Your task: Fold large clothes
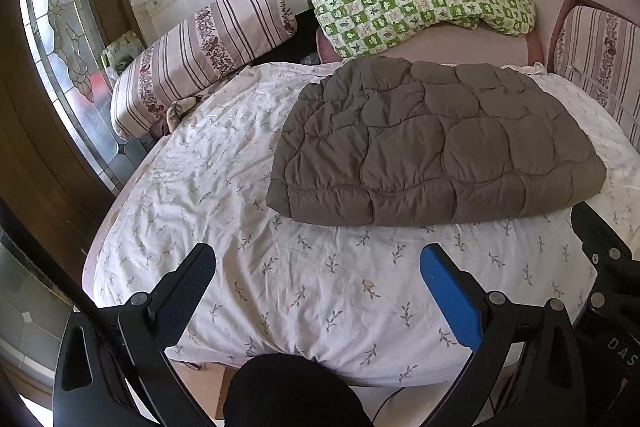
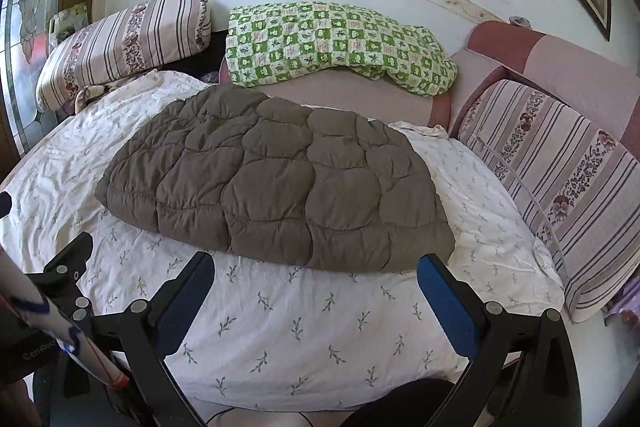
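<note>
A brown quilted jacket [image 1: 432,143] lies folded into a flat bundle on the white leaf-print sheet [image 1: 300,287] of the bed. It also shows in the right wrist view [image 2: 280,183], in the middle of the sheet [image 2: 304,331]. My left gripper [image 1: 318,263] is open and empty, held above the sheet's near part, short of the jacket's near edge. My right gripper [image 2: 316,271] is open and empty, just short of the jacket's near edge. The right gripper's body shows at the right edge of the left wrist view [image 1: 604,251].
A striped pillow [image 1: 200,59] lies at the far left, a green checked blanket [image 1: 420,3] on a pink cushion behind the jacket, and another striped pillow [image 2: 560,187] at the right. A glass door [image 1: 60,39] stands left. The wall is behind the bed.
</note>
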`<state>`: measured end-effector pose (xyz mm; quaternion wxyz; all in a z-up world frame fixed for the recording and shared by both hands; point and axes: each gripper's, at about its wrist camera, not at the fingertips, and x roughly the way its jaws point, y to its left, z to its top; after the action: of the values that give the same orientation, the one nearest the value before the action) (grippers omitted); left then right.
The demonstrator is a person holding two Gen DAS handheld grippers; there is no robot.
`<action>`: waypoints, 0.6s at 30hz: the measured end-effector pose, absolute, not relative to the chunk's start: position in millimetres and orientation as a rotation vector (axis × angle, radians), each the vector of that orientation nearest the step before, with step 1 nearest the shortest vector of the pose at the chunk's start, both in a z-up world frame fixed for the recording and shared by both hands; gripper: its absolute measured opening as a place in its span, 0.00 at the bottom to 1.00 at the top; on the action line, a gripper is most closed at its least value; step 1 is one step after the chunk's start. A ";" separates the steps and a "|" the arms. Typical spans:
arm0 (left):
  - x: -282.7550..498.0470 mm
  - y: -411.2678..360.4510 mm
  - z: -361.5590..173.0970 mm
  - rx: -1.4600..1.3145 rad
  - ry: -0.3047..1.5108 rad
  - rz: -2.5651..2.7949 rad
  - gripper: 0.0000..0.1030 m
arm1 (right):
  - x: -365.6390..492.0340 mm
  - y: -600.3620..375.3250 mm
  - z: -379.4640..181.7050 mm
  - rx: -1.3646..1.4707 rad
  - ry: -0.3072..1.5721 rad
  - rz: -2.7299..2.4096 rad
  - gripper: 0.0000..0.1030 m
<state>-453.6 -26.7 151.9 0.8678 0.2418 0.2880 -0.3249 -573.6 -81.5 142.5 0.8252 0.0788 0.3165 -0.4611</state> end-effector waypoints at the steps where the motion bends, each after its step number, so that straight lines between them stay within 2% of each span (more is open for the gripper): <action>1: -453.9 -26.4 150.9 0.510 0.601 -0.679 0.99 | -572.7 -80.8 141.5 0.166 0.675 -0.980 1.00; 18: -451.5 -25.0 143.6 0.529 0.611 -0.675 0.99 | -566.1 -77.3 134.3 0.165 0.700 -0.980 1.00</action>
<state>-451.5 -25.0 143.6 0.8646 0.2525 0.2915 -0.3220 -566.1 -77.3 134.3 0.8210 0.0775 0.3290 -0.4602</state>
